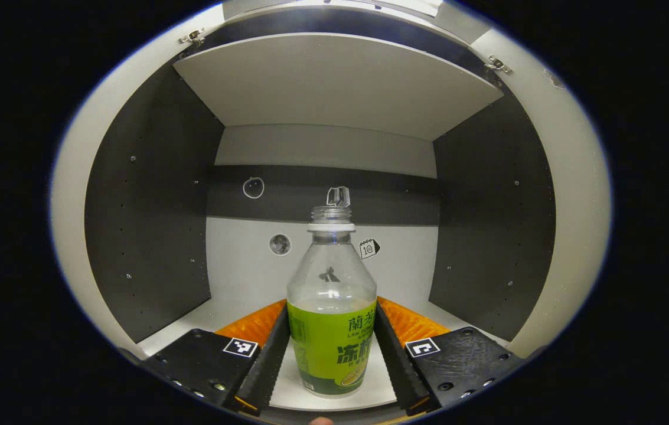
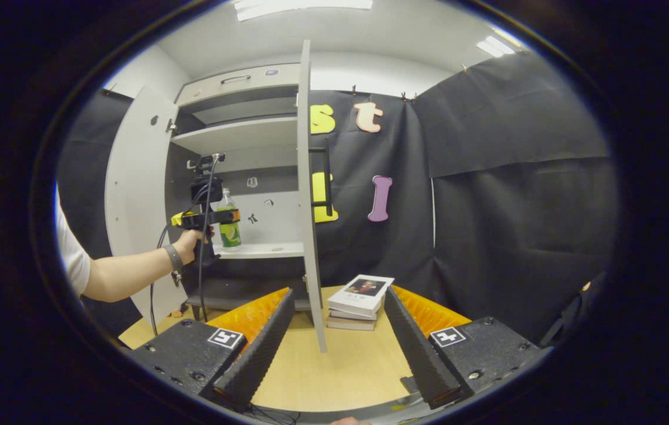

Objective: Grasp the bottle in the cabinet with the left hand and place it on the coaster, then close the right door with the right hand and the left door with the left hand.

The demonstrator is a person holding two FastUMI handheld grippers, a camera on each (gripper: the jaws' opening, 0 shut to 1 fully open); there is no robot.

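In the left gripper view, the left gripper (image 1: 332, 348) has its fingers (image 1: 267, 360) standing close on either side of the bottle (image 1: 332, 307), low in the middle of the frame. The inner faces sit right at the green label's edges, but whether both actually press on the plastic cannot be told from here. The bottle stands upright on the pale shelf (image 1: 234, 295) inside the cabinet (image 1: 145, 236). It is clear, uncapped and looks nearly empty above the label. The label carries large Chinese characters and a line of small Latin letters too fine to make out. On the cabinet's back wall, a few small stickers (image 1: 369, 248) sit around the bottle's neck (one looks like a calendar page).

In the right gripper view, the right gripper (image 2: 334, 345) holds nothing: its fingers (image 2: 257, 348) are spread wide over the wooden counter (image 2: 346, 366) at the bottom of the frame. Straight ahead, the right door (image 2: 307, 195) stands edge-on and open, and the left door (image 2: 133, 195) swings out at the left of the frame. Between them, at middle left, a hand (image 2: 189, 242) holds the left gripper up to the bottle on the shelf. A small stack of books (image 2: 361, 301) lies on the counter just right of the door's lower edge; the print on the top cover is too small to read.
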